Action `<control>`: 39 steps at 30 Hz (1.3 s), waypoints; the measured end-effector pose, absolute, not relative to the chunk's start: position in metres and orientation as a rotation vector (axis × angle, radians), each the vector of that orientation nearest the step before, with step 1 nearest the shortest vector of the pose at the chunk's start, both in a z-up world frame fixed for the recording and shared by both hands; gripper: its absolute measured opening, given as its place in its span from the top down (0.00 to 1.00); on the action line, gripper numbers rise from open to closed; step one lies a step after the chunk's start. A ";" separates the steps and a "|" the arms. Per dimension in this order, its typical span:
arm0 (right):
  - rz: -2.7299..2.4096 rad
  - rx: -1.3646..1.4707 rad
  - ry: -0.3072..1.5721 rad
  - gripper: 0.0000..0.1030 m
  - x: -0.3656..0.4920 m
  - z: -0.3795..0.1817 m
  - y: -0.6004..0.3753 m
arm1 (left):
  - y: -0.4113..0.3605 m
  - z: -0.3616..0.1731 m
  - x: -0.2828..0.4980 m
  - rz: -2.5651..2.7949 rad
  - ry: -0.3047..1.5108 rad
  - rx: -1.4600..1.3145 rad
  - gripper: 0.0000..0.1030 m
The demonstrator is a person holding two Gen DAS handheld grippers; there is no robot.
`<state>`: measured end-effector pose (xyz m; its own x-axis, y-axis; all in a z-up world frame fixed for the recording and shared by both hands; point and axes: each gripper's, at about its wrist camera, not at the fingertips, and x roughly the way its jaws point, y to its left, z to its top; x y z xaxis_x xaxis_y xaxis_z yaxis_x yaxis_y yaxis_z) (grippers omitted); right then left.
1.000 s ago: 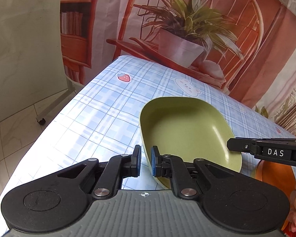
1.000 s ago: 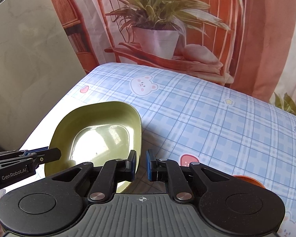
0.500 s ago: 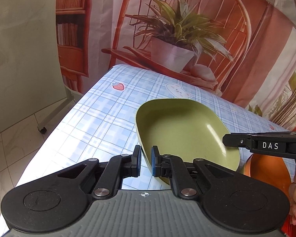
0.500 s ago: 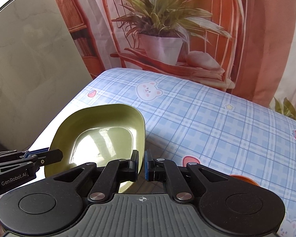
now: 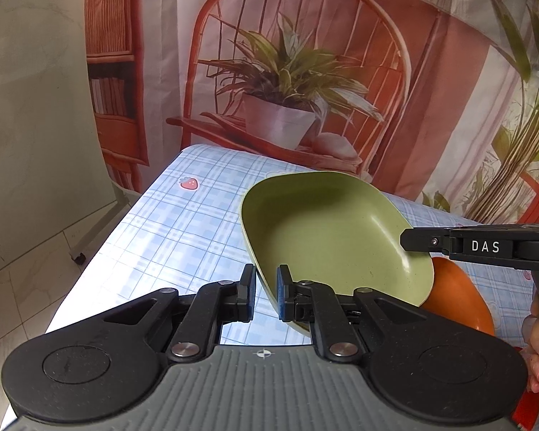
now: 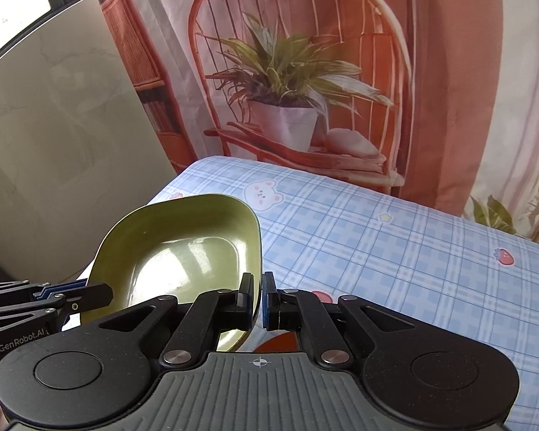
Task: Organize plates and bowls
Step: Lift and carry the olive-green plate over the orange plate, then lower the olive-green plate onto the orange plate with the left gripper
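Since a second before, both grippers had lifted the green bowl (image 5: 327,237) off the table (image 5: 169,230), each clamped on its rim: left gripper (image 5: 266,296), right gripper (image 6: 257,296). Carrying step; next, seemingly, nesting it with the orange bowl (image 5: 456,298), level.

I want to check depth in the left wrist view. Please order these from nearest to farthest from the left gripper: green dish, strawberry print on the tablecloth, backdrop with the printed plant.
1. green dish: its rim is clamped in the left gripper.
2. strawberry print: up-left, near the tablecloth's far edge.
3. backdrop: behind the table.
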<state>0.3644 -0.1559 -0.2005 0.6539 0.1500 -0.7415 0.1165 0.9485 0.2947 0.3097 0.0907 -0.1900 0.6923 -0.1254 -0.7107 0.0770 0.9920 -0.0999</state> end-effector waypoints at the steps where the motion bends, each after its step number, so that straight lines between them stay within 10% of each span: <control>1: 0.016 0.335 0.855 0.96 0.359 -0.197 -0.159 | 0.087 -0.188 0.308 -0.116 0.797 -0.058 0.87; 39: -0.111 0.363 0.874 0.96 0.266 -0.237 -0.248 | -0.022 -0.223 0.258 -0.274 0.842 0.064 0.83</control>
<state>0.2659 -0.2475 -0.2371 0.6406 0.0520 -0.7661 0.2418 0.9333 0.2656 0.2578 -0.0222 -0.2228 0.6329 -0.2142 -0.7440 0.2649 0.9629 -0.0519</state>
